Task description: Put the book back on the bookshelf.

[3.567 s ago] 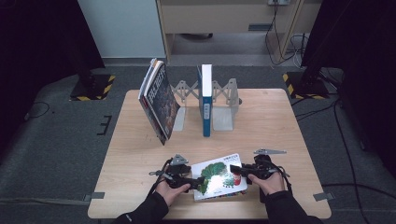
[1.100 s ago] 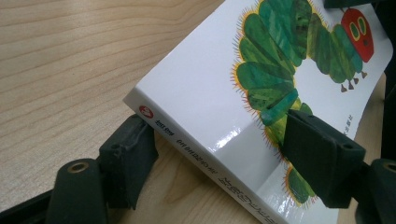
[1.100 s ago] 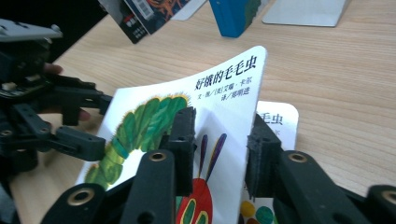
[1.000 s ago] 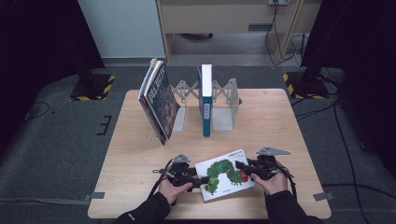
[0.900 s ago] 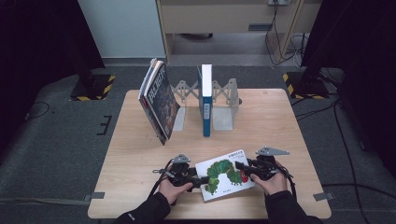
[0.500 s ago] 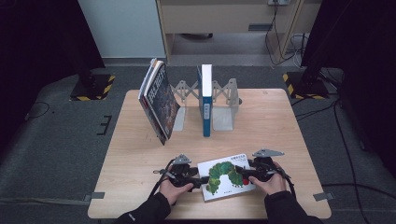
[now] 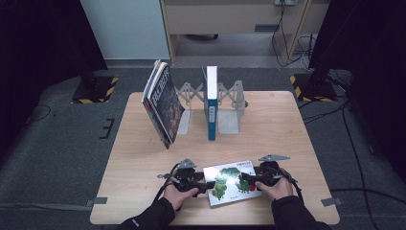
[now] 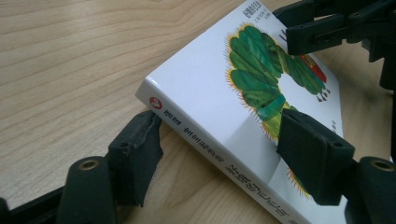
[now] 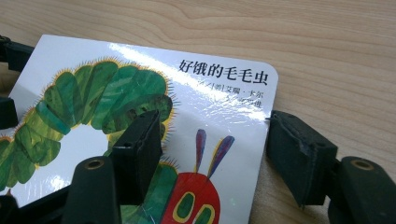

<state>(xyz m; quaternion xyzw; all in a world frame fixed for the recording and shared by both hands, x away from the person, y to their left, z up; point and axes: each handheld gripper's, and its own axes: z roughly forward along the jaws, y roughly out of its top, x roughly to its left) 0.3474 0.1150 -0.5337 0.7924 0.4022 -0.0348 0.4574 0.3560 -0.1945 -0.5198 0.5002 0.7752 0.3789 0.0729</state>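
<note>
A white board book with a green caterpillar on its cover [image 7: 230,184] lies near the table's front edge between both hands. My left gripper [image 7: 207,184] is shut on its spine end: one pad sits under the spine corner and the other on the cover [image 8: 210,88]. My right gripper [image 7: 245,178] is at the opposite end and its jaws have just been opening. In the right gripper view one pad [image 9: 140,135] hovers over the cover [image 9: 116,60], the other pad [image 9: 294,144] stands just outside the book's edge, and the book's corner lies between them, not pressed.
At the back of the wooden table [image 7: 287,124] a blue book [image 7: 211,103] stands upright in an expanding metal book rack [image 7: 230,103]. Two or three books [image 7: 163,103] lean at the rack's left end. The table's front edge is just behind the hands.
The book has settled slightly lower and flatter on the table. The right gripper's jaws have spread apart off the book. Both hands have stayed nearly where they were.
</note>
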